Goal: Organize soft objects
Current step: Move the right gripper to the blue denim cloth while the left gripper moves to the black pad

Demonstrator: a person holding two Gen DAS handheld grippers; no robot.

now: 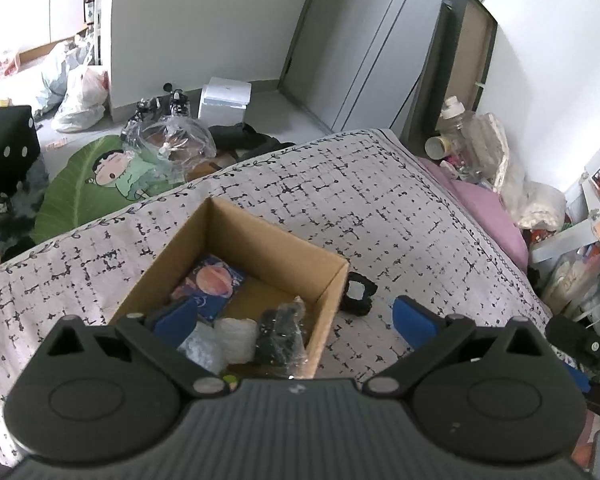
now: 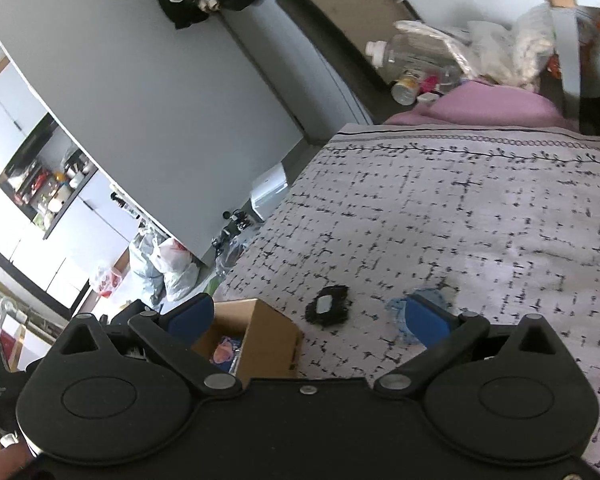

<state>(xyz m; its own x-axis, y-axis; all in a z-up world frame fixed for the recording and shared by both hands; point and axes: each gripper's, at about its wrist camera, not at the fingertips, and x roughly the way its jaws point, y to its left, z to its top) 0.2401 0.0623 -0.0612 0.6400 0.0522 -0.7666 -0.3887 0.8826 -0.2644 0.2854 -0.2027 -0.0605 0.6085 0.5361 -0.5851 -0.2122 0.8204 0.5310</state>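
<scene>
An open cardboard box (image 1: 260, 240) stands on the patterned bedspread (image 1: 380, 200). Inside lie a planet-print card (image 1: 210, 284), a white soft wad (image 1: 236, 338) and a black item in clear plastic (image 1: 280, 338). A black scrunchie-like soft piece (image 1: 358, 294) lies on the bed just right of the box; it also shows in the right wrist view (image 2: 328, 306). A light blue soft piece (image 2: 400, 316) lies beside my right gripper's right finger. My left gripper (image 1: 296, 320) is open and empty above the box's near side. My right gripper (image 2: 308, 320) is open and empty above the bed, the box (image 2: 260, 340) under its left finger.
A pink pillow (image 1: 488, 208) and bottles and bags (image 1: 472, 148) crowd the bed's far right side. On the floor to the left are a green leaf mat (image 1: 92, 184), plastic bags (image 1: 80, 92), a white box (image 1: 224, 100) and a black dotted cushion (image 1: 4, 148).
</scene>
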